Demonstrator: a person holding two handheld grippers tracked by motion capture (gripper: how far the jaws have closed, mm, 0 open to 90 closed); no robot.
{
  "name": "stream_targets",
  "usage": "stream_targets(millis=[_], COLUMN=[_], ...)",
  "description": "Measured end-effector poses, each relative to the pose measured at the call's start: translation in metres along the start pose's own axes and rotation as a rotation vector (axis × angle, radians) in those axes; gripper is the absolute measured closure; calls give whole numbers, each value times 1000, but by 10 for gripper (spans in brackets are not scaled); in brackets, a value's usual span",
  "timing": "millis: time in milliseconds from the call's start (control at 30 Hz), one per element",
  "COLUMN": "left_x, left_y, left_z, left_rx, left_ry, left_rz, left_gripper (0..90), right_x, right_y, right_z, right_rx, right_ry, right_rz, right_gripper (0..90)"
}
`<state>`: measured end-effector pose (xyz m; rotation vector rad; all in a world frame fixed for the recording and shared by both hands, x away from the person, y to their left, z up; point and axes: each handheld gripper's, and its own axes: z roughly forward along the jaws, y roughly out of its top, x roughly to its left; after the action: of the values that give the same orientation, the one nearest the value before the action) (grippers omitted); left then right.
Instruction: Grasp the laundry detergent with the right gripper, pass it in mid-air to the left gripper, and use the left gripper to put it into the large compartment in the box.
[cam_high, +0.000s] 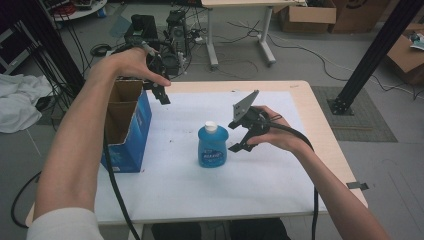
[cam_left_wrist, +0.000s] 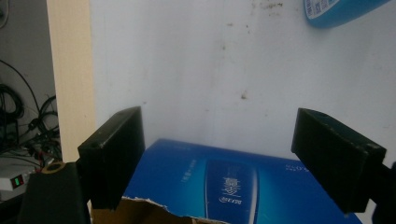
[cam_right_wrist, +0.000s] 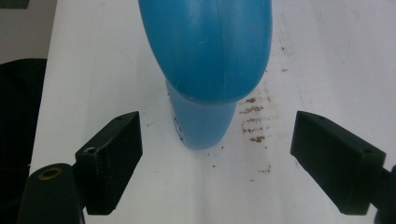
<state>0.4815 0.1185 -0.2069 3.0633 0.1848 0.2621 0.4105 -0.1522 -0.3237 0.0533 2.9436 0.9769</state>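
Note:
A blue bottle (cam_high: 212, 146) with a white cap stands upright on the white mat (cam_high: 200, 185) near the table's middle. My right gripper (cam_high: 239, 136) hangs just to its right, open, jaws pointing at the bottle without touching it. In the right gripper view the bottle (cam_right_wrist: 208, 70) stands ahead of the wide-apart jaws, with nothing between them. My left gripper (cam_high: 162, 95) is held high over the right edge of an open blue cardboard box (cam_high: 127, 125), open and empty. The left gripper view looks down on the box's blue side (cam_left_wrist: 224, 186) and a bit of the bottle (cam_left_wrist: 336, 11).
The box stands at the table's left edge, flaps open. The mat carries brown specks (cam_right_wrist: 254, 126). Beyond the table are cables, computer equipment (cam_high: 175, 30), another desk's legs (cam_high: 265, 40) and cardboard boxes (cam_high: 307, 17). A black frame post (cam_high: 372, 55) rises at the right.

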Motion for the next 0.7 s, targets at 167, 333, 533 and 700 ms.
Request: stream_targets(millis=[167,333,533,700], left_x=[-1,-2,-3,-4], left_y=[-2,-5,-7,-6], left_z=[0,3,5,6], left_rx=[-2,2,5,0], left_ry=[-2,-4,-10,-10], left_rz=[-3,-7,-6,-5], left_gripper=[181,181,181,180], right_x=[-3,-5,-5,-7], right_y=[-1,-4,-2,-1], right_z=[6,16,22,28], right_rx=[-43,-40,-46,-65], right_ry=[25,45,49,59], right_rz=[6,15,6,-8], right_gripper=[171,169,168,163])
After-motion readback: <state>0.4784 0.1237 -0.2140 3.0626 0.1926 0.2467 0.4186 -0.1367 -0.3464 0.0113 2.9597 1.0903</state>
